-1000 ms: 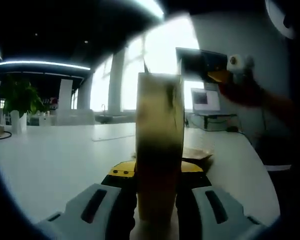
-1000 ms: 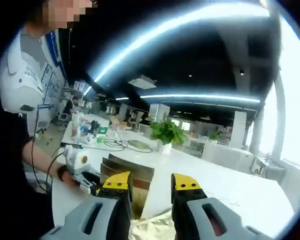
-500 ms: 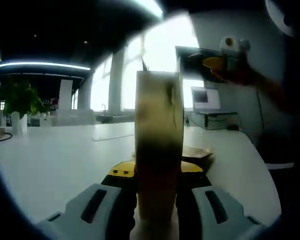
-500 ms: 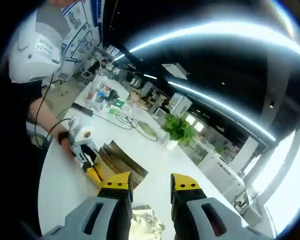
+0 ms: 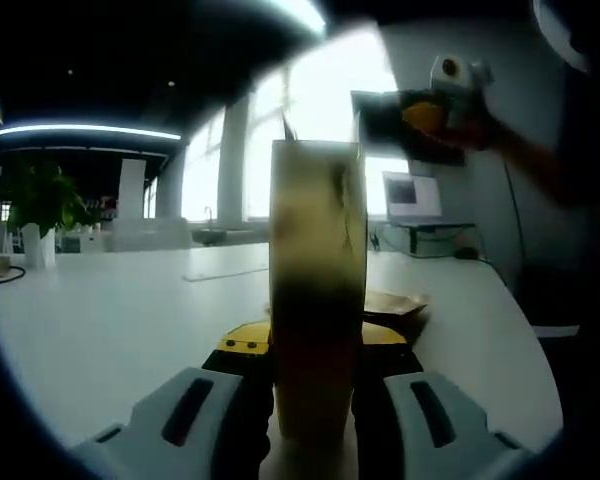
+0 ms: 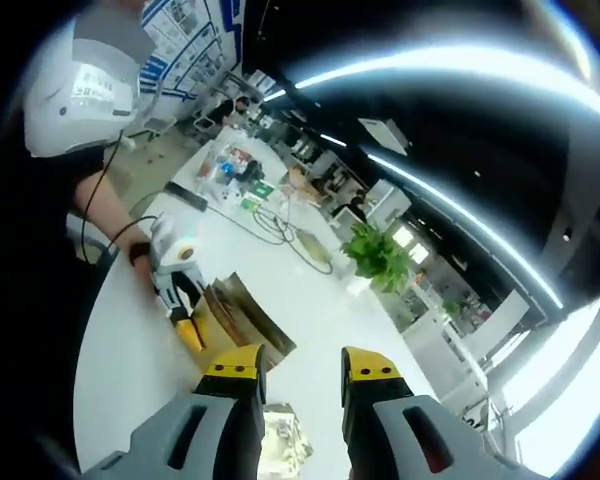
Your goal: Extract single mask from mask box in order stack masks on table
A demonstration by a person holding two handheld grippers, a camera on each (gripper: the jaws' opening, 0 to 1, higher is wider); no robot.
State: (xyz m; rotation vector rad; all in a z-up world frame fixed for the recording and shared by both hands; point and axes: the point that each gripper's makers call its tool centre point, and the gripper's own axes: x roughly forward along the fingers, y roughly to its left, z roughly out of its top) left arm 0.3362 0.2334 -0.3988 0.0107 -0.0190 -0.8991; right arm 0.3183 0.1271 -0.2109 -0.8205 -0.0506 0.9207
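Mask box [image 5: 317,300] stands upright at frame centre of the left gripper view, clamped between the left gripper [image 5: 315,352] jaws. Right gripper [image 6: 302,368], lower centre of its view, jaws parted and empty, sits high above the white table [image 6: 130,370]. Foil-like mask pile [image 6: 283,440] directly below; box lower left, long axis vertical.

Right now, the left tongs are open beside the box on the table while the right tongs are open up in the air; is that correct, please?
Not quite. The left tongs are shut on the box, with a jaw pressed against each side, as the left gripper view shows. The rest holds: the box is on the table, and the right tongs are open up in the air.
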